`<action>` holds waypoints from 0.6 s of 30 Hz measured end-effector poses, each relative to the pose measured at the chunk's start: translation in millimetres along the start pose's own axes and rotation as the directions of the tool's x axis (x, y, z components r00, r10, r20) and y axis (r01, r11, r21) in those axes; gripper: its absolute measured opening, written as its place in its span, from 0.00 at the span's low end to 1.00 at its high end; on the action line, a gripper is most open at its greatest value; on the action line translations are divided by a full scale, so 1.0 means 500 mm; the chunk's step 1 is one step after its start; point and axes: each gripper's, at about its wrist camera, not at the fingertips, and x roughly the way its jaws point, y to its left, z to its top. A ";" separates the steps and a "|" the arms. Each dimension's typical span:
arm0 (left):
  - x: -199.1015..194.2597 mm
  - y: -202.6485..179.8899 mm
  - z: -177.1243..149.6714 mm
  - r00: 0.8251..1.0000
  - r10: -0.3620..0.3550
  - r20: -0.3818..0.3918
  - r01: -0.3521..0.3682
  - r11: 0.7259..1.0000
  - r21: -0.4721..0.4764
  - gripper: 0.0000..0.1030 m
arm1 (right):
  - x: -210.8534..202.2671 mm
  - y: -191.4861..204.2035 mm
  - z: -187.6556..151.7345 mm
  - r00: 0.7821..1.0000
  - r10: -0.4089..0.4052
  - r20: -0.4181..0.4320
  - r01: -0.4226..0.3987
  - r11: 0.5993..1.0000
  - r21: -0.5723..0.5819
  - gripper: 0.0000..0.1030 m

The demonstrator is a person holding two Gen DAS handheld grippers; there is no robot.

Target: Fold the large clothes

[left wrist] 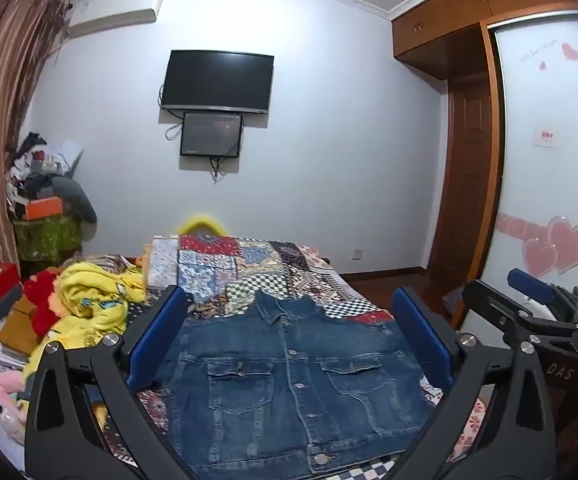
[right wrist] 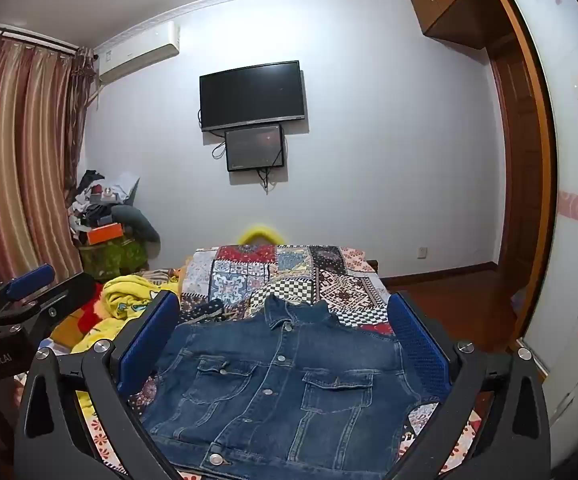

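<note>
Bedroom setup: a bed with a patchwork quilt point(left wrist: 249, 264), TV point(left wrist: 217, 80) on the far wall, yellow blanket point(left wrist: 89, 300) heaped on the left. The denim jacket point(left wrist: 289, 380) lies flat, buttoned, collar pointing away. Left gripper point(left wrist: 289, 328) and right gripper point(right wrist: 285, 332) both hover above it, jaws spread wide, holding nothing.

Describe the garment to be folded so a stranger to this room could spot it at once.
Start at the bed under the black wall-mounted television, covered with a patchwork quilt. On the quilt's near end lies a dark blue denim jacket, spread flat, front up, buttoned, with two flap chest pockets. Unlike the crumpled yellow blanket to its left, it is smooth and blue.
</note>
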 end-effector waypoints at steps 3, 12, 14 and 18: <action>-0.007 -0.010 -0.008 1.000 0.004 -0.005 -0.004 1.000 -0.001 1.00 | 0.002 0.000 -0.002 1.000 0.001 -0.005 -0.001 1.000 0.000 1.00; 0.019 0.020 -0.010 0.998 -0.014 -0.053 0.013 0.999 -0.030 1.00 | -0.005 -0.009 -0.002 1.000 0.004 -0.016 -0.004 1.000 0.000 1.00; 0.019 0.017 -0.009 0.999 -0.012 -0.051 0.011 1.000 -0.027 1.00 | 0.003 -0.004 0.001 1.000 -0.006 -0.018 0.005 1.000 -0.008 1.00; 0.019 0.015 -0.009 0.998 -0.019 -0.053 0.017 0.999 -0.031 1.00 | 0.004 -0.001 -0.003 1.000 -0.009 -0.021 0.008 1.000 -0.013 1.00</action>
